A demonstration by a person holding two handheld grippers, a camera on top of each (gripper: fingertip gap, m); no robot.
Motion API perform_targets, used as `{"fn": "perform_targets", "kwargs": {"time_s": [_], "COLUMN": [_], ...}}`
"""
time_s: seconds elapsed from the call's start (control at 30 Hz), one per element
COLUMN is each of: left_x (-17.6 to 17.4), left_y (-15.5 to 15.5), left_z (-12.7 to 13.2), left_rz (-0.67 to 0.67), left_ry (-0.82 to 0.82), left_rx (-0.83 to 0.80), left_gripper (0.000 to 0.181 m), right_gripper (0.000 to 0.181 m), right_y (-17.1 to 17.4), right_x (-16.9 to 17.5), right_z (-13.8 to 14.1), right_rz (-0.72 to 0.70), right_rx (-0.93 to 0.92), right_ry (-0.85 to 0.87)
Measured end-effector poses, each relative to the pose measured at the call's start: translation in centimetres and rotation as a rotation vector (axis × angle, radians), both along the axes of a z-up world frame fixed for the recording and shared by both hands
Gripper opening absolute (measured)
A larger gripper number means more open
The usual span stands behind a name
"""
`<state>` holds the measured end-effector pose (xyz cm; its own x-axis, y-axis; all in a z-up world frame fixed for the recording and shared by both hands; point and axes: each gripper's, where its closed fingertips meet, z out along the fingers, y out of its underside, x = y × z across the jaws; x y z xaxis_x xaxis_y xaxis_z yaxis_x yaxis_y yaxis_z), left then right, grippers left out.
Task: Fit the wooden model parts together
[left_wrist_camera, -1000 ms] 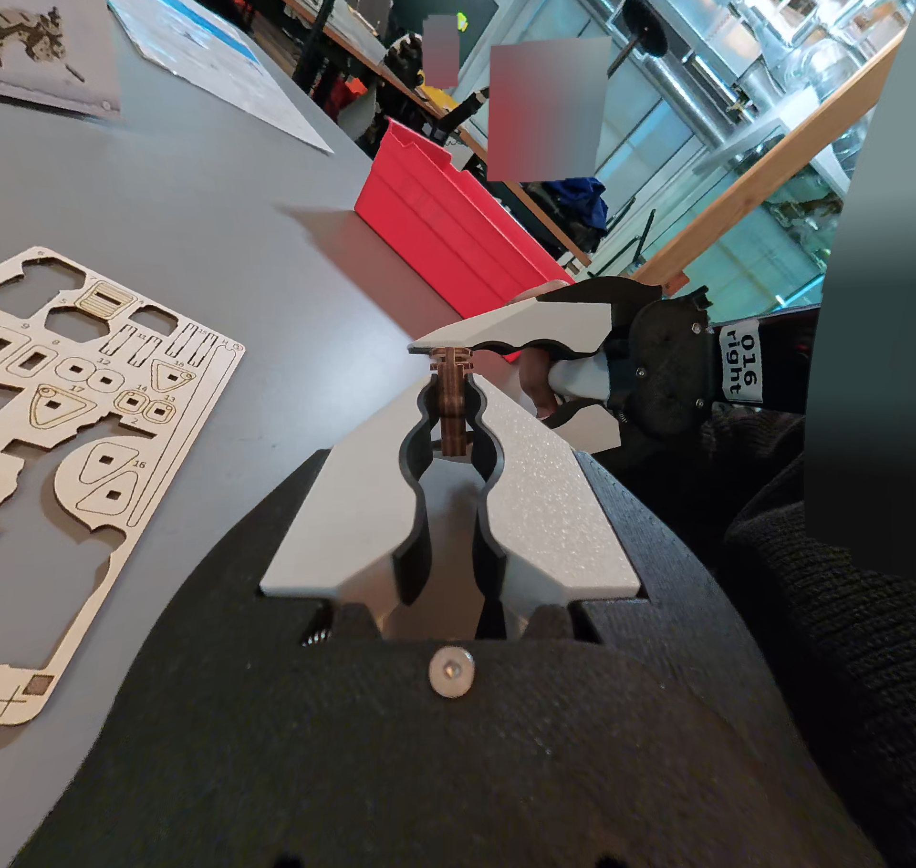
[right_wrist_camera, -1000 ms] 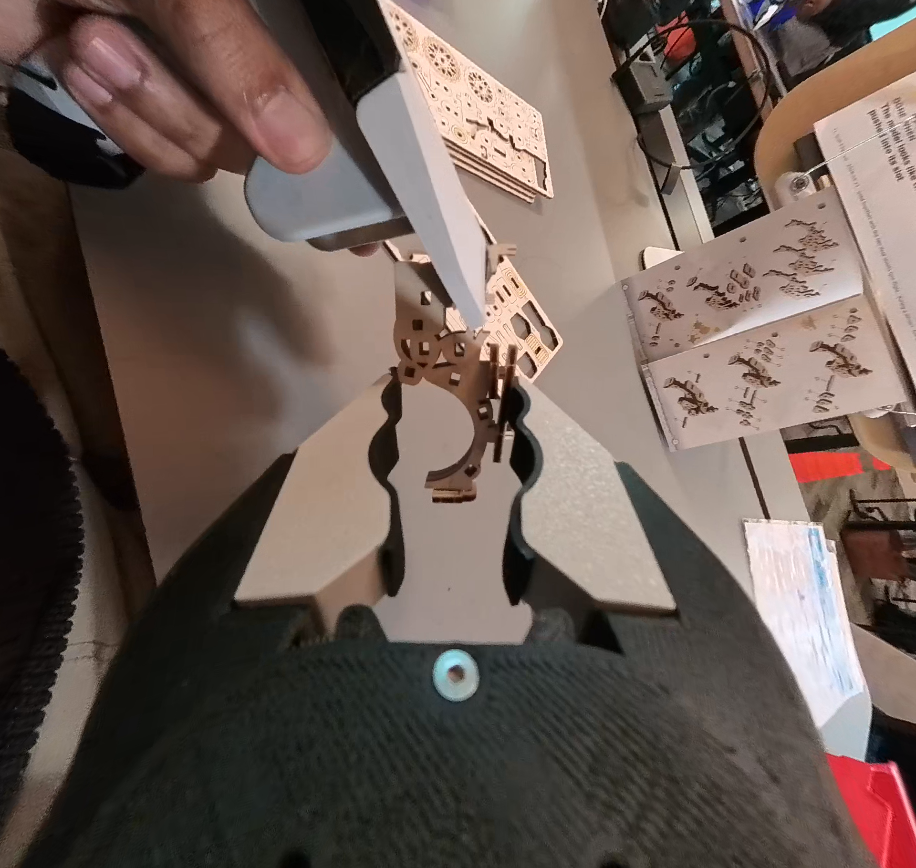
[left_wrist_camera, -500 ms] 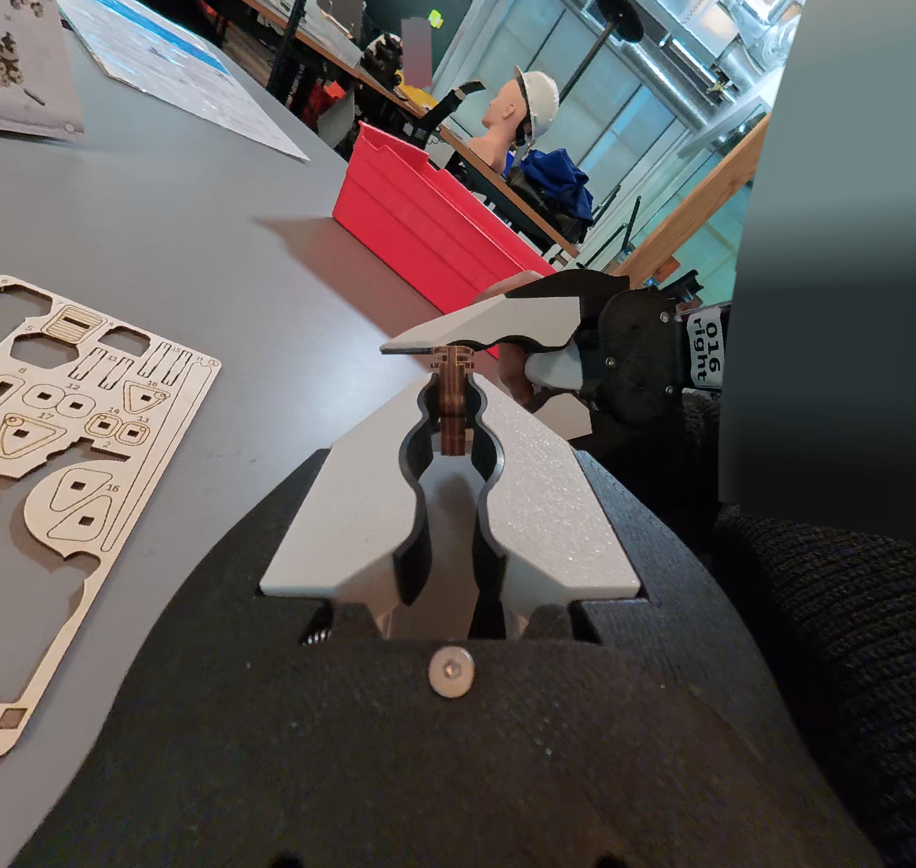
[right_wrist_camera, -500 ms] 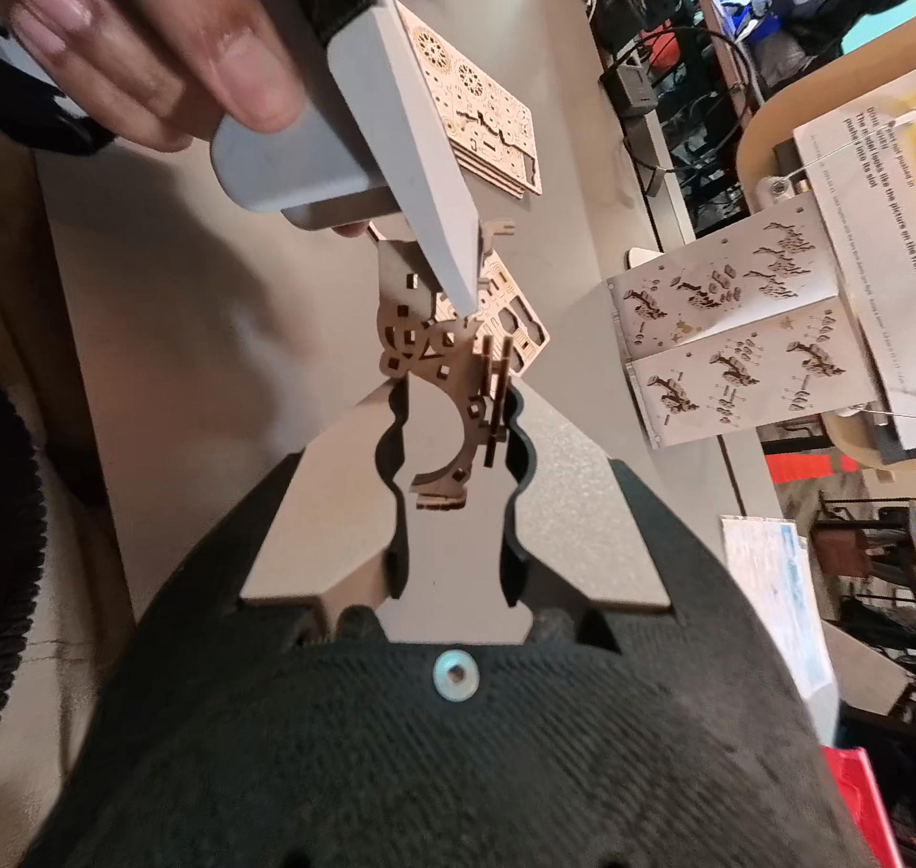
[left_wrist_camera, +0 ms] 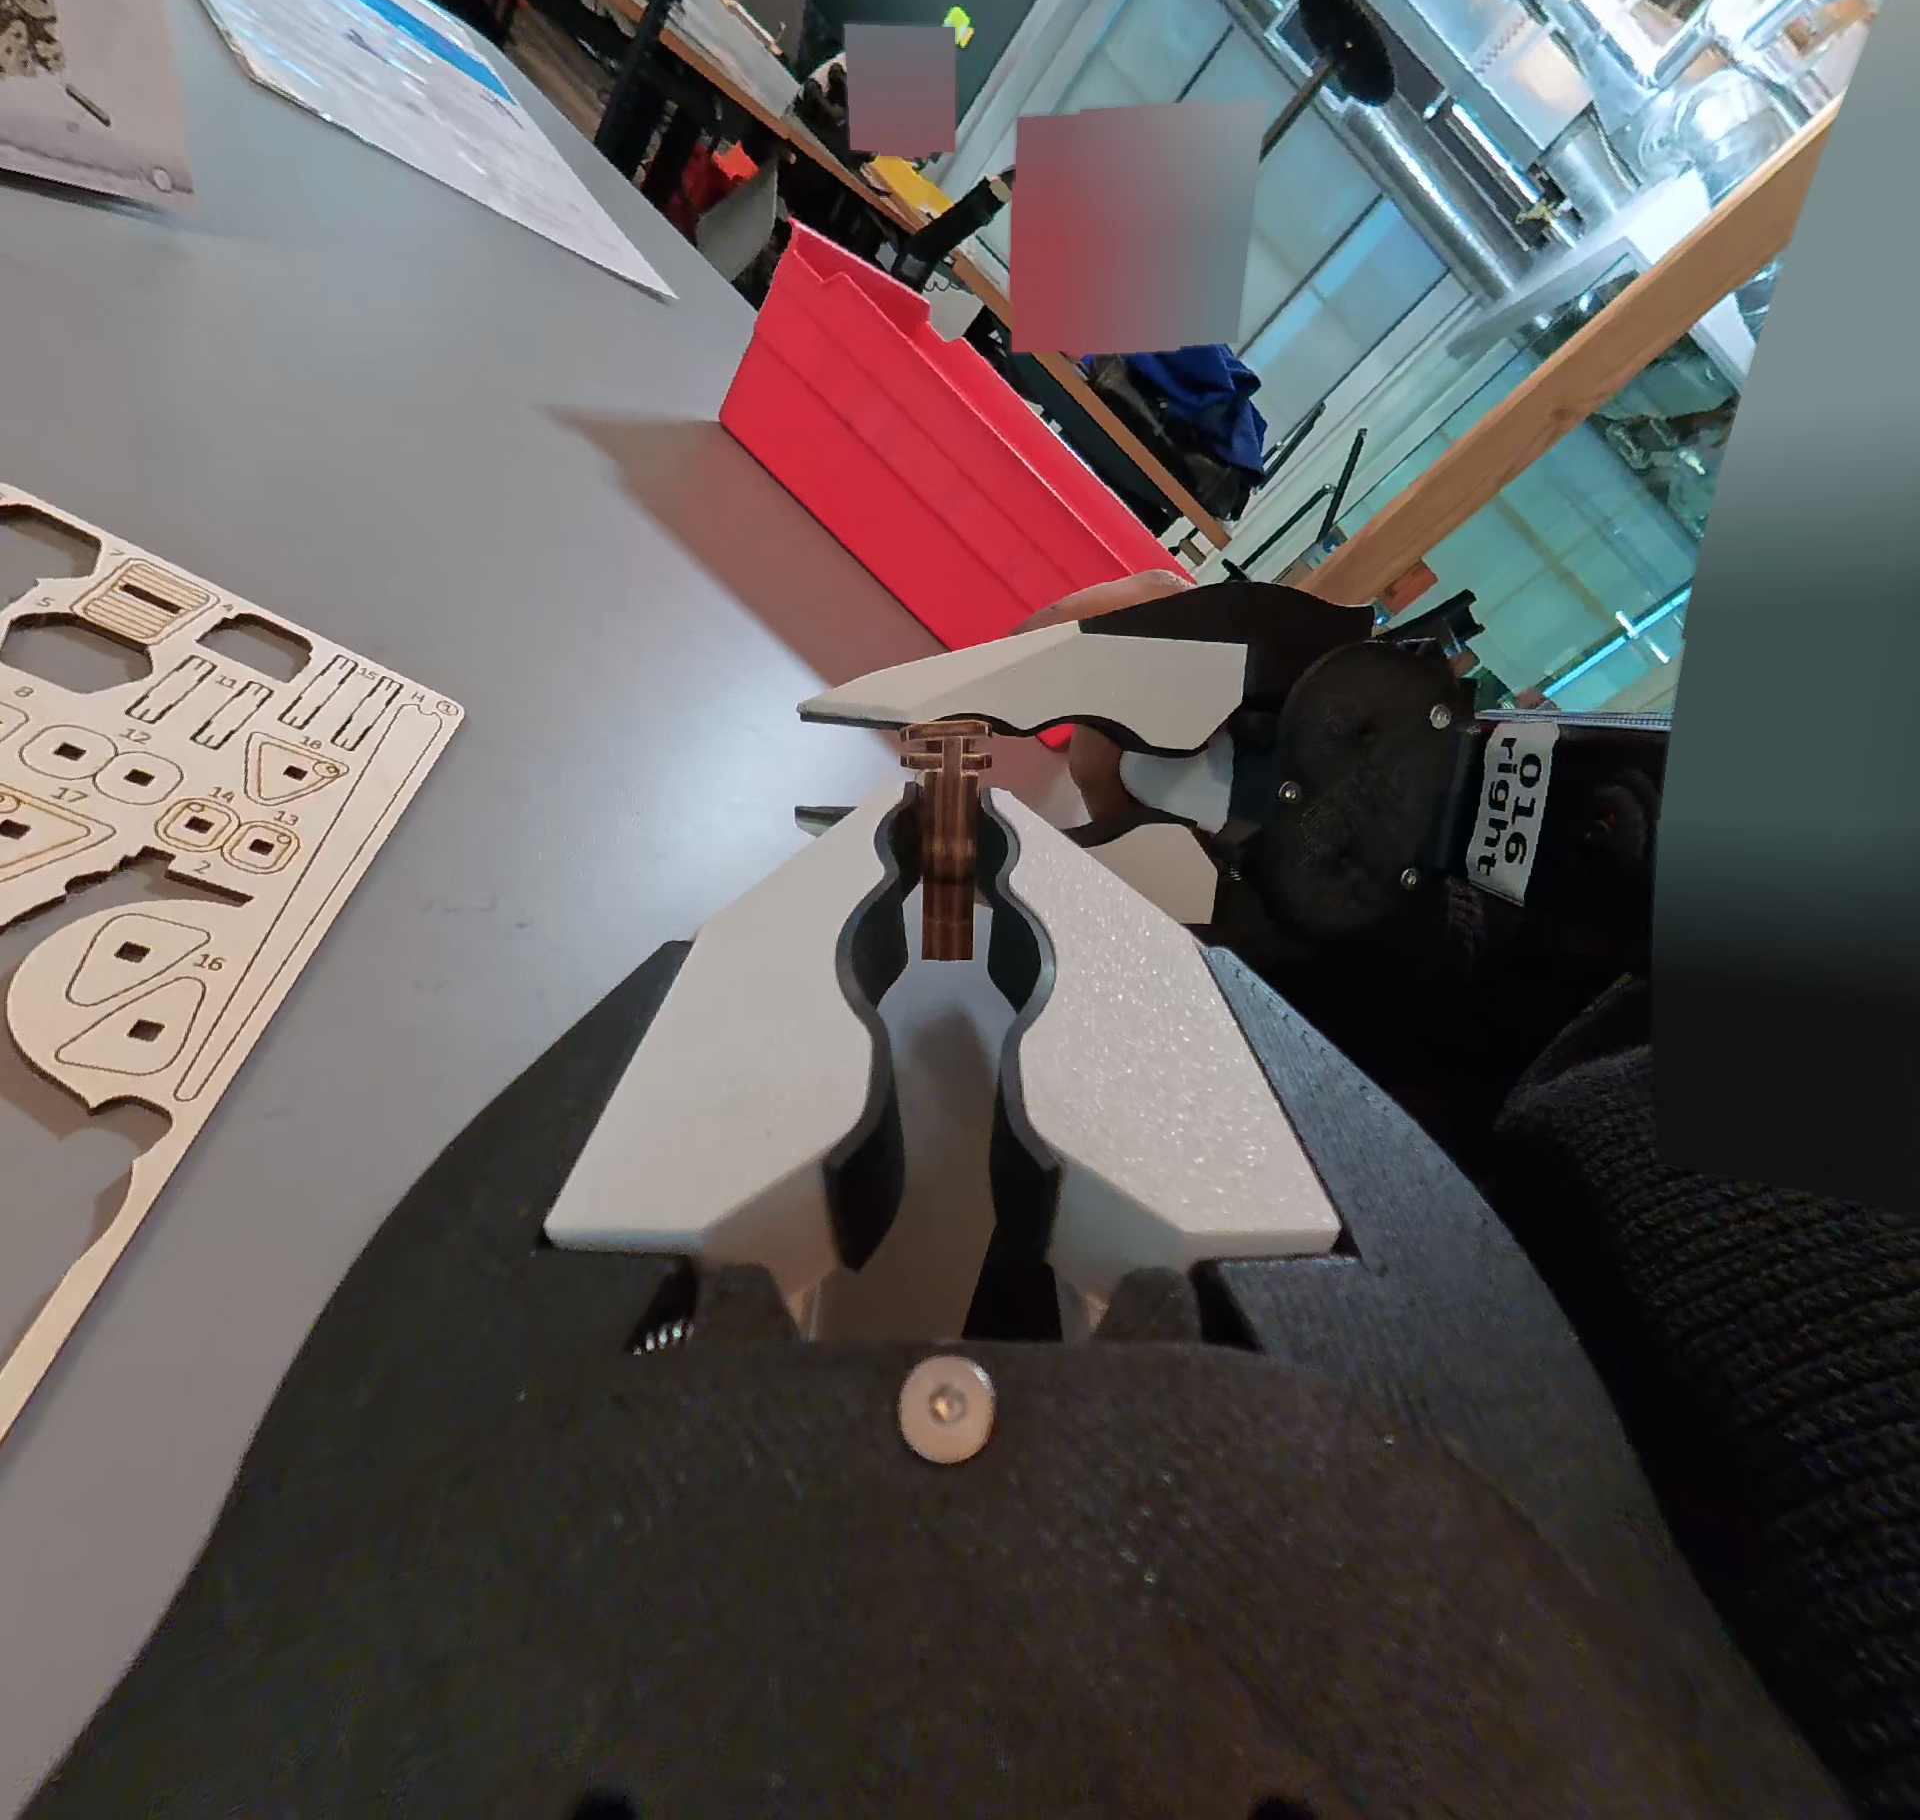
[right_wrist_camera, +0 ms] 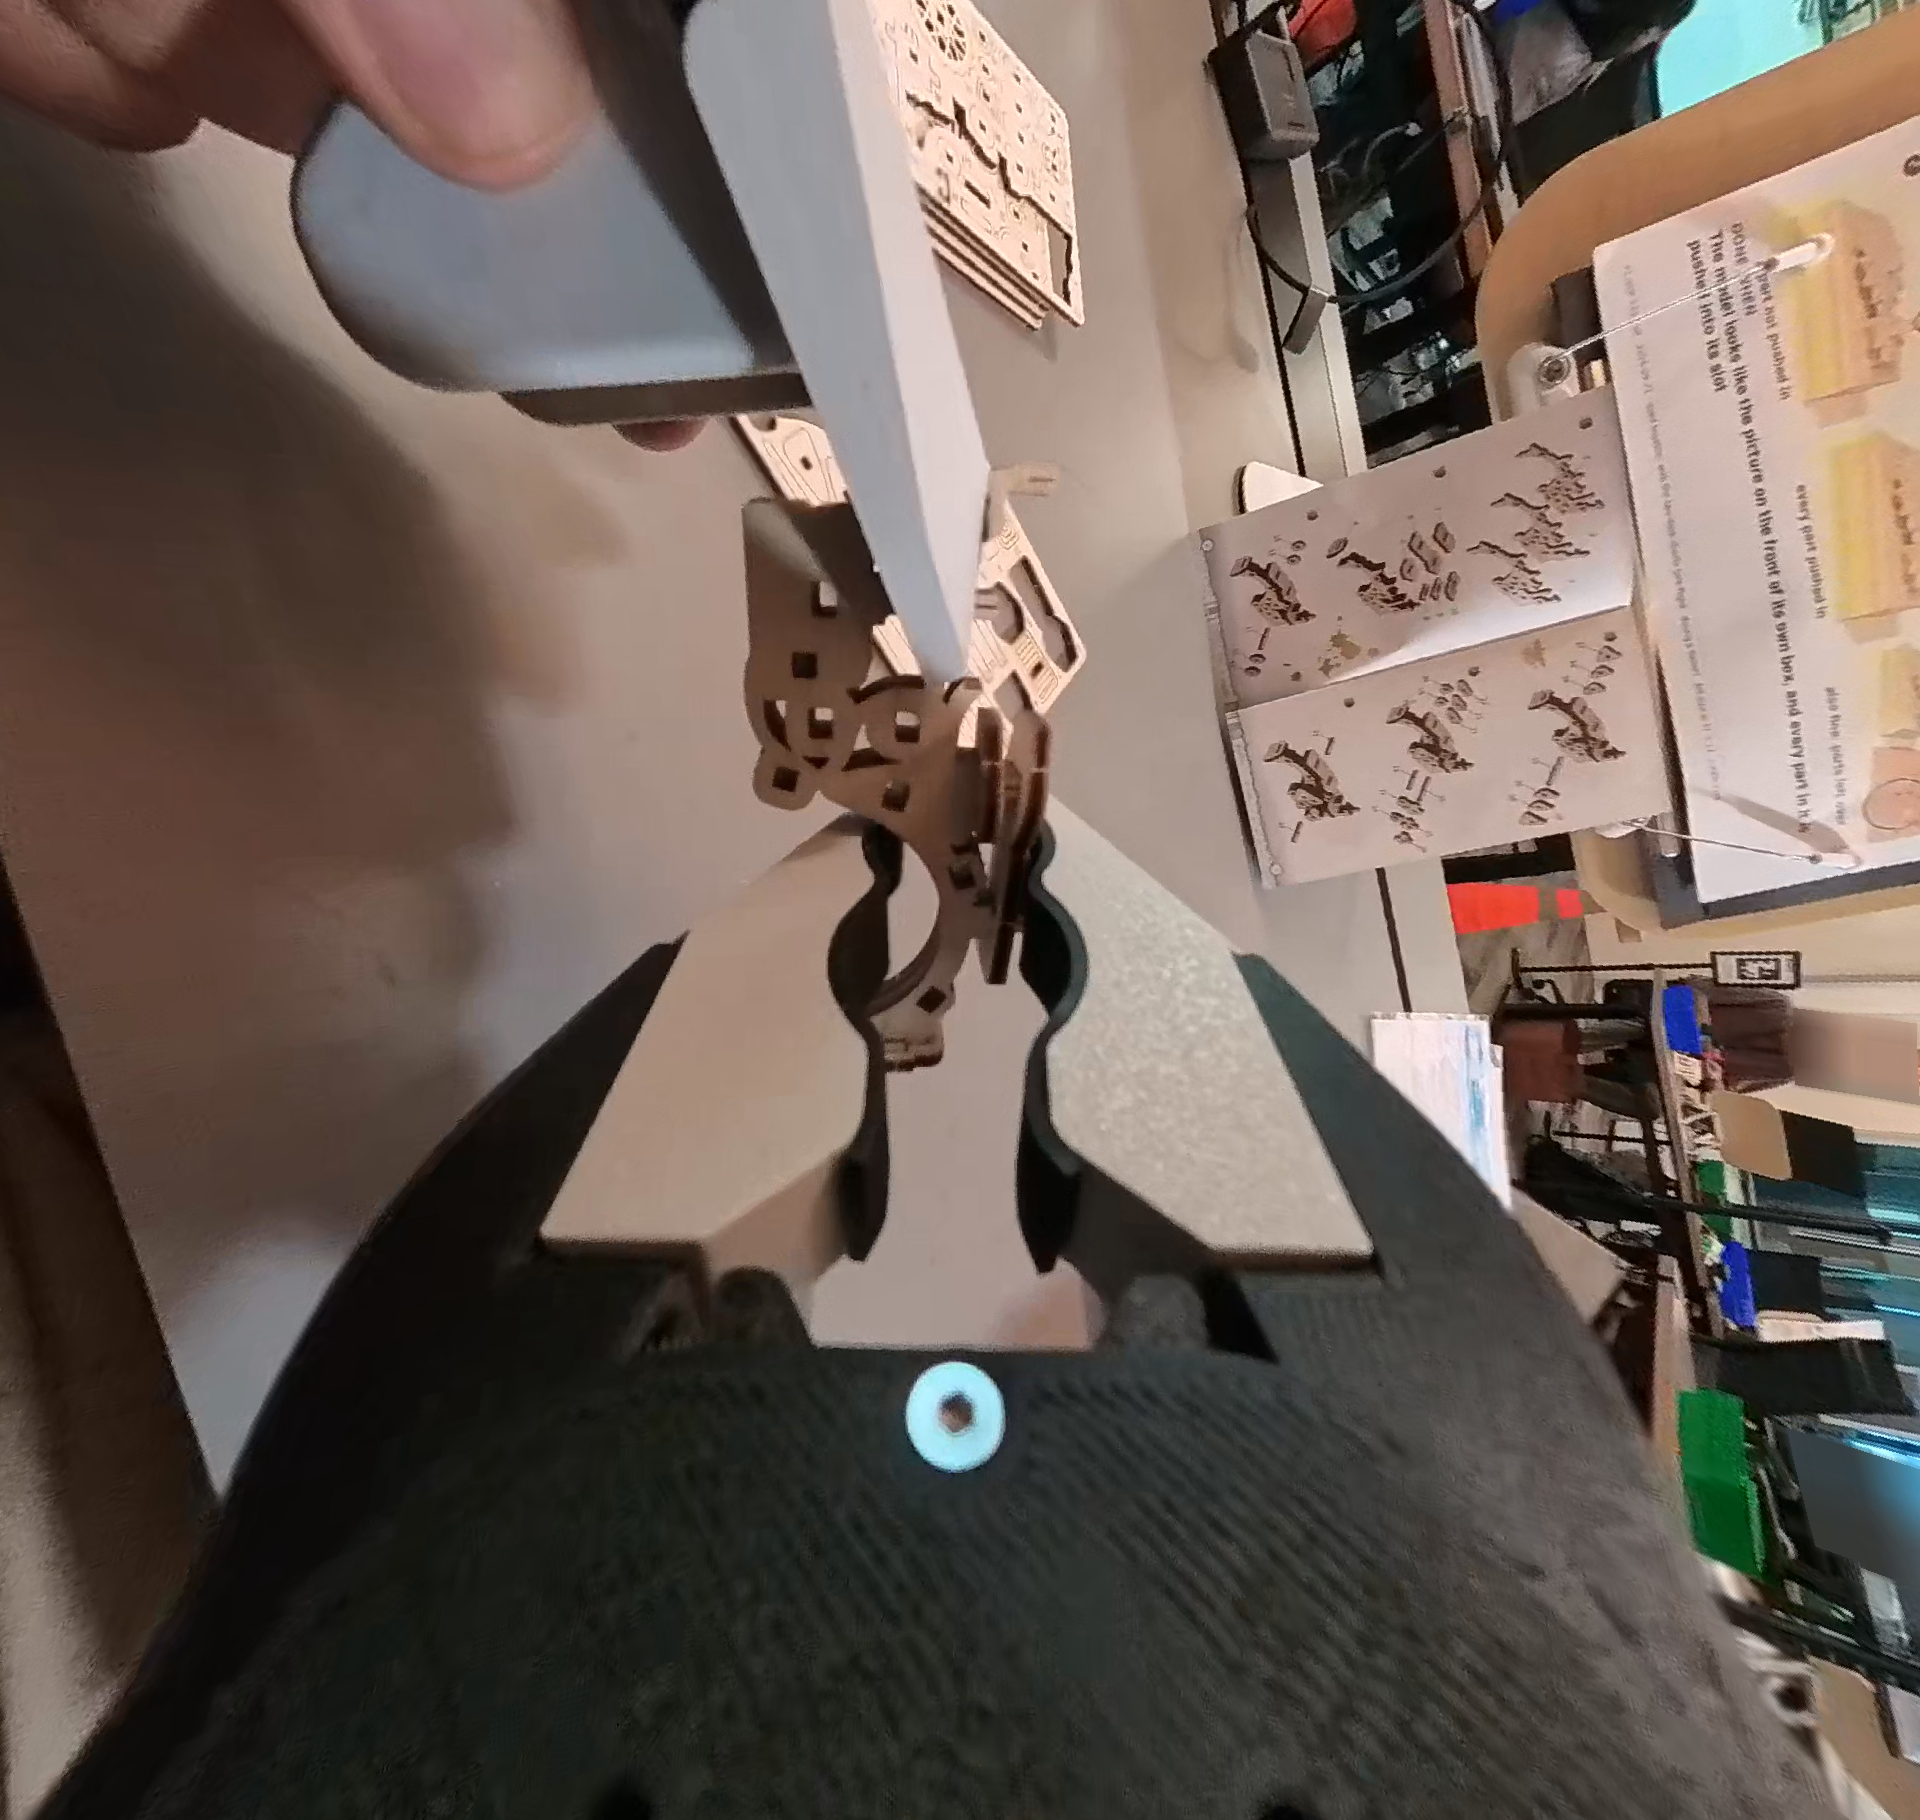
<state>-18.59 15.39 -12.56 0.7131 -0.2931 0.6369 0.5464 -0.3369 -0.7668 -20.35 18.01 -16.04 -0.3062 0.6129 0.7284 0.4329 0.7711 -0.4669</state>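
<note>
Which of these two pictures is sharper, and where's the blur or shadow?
Left wrist view: sharp, with wide-angle bending at the edges; the red bin casts a soft shadow on the grey table. Right wrist view: softer; the hand at top left is smeared, the wooden model stays fairly crisp.

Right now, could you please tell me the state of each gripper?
Left gripper: closed on the wooden model assembly.
Right gripper: closed on the same assembly, lower down.

Left tool point(left_wrist_camera: 943, 814) clamped shut; right tool point(right_wrist_camera: 951, 835) clamped shut, tips crossing.
</note>
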Motion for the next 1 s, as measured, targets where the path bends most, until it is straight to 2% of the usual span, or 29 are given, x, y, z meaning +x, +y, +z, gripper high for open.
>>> {"fn": "perform_targets", "kwargs": {"time_s": [0.07, 0.17, 0.33, 0.4, 0.5, 0.57, 0.7, 0.8, 1.0], "left_x": [-0.1, -0.4, -0.8, -0.8, -0.6, -0.4, -0.4, -0.7, -1.1], "left_y": [0.1, 0.2, 0.2, 0.2, 0.1, 0.1, 0.1, 0.3, 0.3], "left_z": [0.0, 0.3, 0.4, 0.2, 0.2, 0.1, 0.1, -0.2, -0.3], "left_rz": [0.004, 0.002, 0.028, 0.027, 0.013, 0.012, 0.025, 0.024, 0.032], "left_ry": [-0.005, -0.022, -0.003, -0.007, -0.024, -0.013, 0.003, -0.053, -0.026], "left_rx": [-0.001, 0.010, 0.011, 0.004, 0.002, 0.001, -0.002, -0.020, -0.021], "left_gripper": [0.005, 0.006, 0.006, 0.006, 0.006, 0.006, 0.005, 0.006, 0.006], "right_gripper": [0.023, 0.045, 0.068, 0.065, 0.039, 0.028, 0.028, 0.038, 0.035], "right_y": [-0.1, -0.4, -1.4, -1.5, -0.8, -0.5, -0.4, -0.6, -0.5], "right_x": [0.0, 0.0, 0.2, 0.2, 0.1, 0.1, 0.1, 0.1, 0.2], "right_z": [-0.1, -0.4, -0.4, -0.6, 0.0, 0.3, 0.3, -0.2, 0.5], "right_rz": [0.001, 0.022, 0.048, 0.035, 0.003, -0.008, -0.012, -0.011, 0.008], "right_rx": [-0.023, 0.003, -0.031, -0.034, -0.009, -0.010, -0.009, -0.046, -0.076], "right_ry": [0.005, -0.009, -0.029, -0.038, -0.004, 0.009, 0.009, -0.009, 0.014]}}
